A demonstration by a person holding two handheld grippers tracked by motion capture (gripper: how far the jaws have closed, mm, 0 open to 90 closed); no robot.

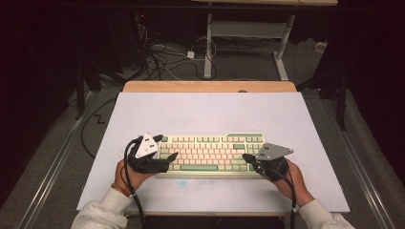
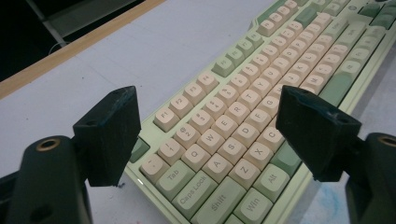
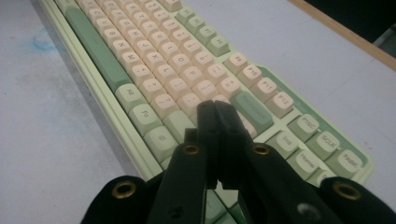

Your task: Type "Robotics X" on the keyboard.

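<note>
1. I see the keyboard [image 1: 212,153] lying near-centre on the white table [image 1: 205,114].
2. My left gripper [image 1: 168,149] hovers over the keyboard's left end, jaws wide apart, its hand [image 1: 128,175] low at the near edge.
3. My right gripper [image 1: 246,157] points at the right end, jaws pressed together, empty.

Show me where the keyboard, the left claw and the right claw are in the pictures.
keyboard [image 1: 210,153], high view, on the middle key rows.
left claw [image 1: 168,148], high view, midway between its open fingertips.
right claw [image 3: 215,104], right gripper view, where the closed fingertips meet.
</note>
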